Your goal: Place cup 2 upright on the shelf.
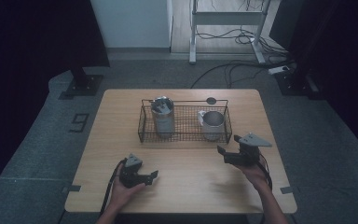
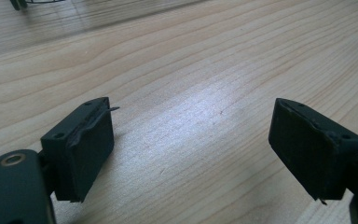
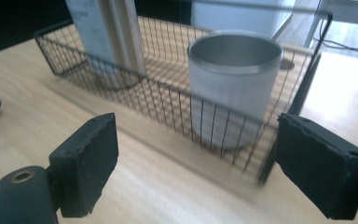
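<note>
A black wire basket (image 1: 185, 135) stands at the middle of the wooden table (image 1: 186, 191). Inside it, a tall steel tumbler (image 1: 162, 119) is at the left and a shorter steel cup (image 1: 213, 125) at the right. My left gripper (image 1: 152, 177) lies low near the front left, open, and between its pads in the left gripper view there is bare wood (image 2: 191, 140). My right gripper (image 1: 227, 150) hovers just in front of the basket's right end, open and empty. The right gripper view faces the cup (image 3: 235, 74) through the basket's mesh (image 3: 65, 60), with the tumbler (image 3: 102, 32) further left.
A small dark round disc (image 1: 211, 100) lies on the table behind the basket. Grey floor surrounds the table, with cables (image 1: 228, 70) and a metal frame (image 1: 193, 32) beyond the far edge. Dark curtains flank both sides.
</note>
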